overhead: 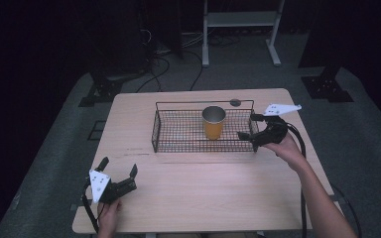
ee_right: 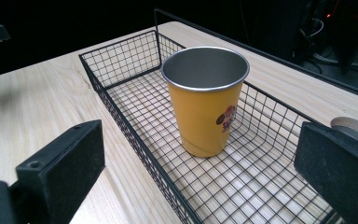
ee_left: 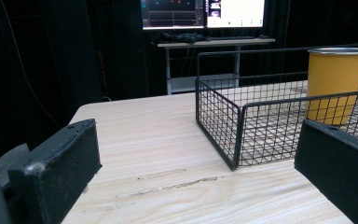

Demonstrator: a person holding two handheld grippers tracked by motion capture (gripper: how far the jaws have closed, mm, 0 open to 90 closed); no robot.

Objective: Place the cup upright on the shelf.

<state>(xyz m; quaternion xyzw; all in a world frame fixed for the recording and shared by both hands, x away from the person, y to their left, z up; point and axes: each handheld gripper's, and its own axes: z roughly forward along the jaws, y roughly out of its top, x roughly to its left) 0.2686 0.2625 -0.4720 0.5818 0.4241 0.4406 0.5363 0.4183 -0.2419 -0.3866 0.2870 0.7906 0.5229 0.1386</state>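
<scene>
The pale wooden table (overhead: 203, 198) carries a black wire-mesh basket (overhead: 178, 134), where the yellow metal cup (overhead: 214, 121) stands upright. The right gripper (overhead: 248, 126), jaws wide and empty, hovers at the basket's end (probably lined up for the cup, the basket's wire wall intervening). The left gripper (overhead: 119, 166) rests wide and empty, well apart.
</scene>
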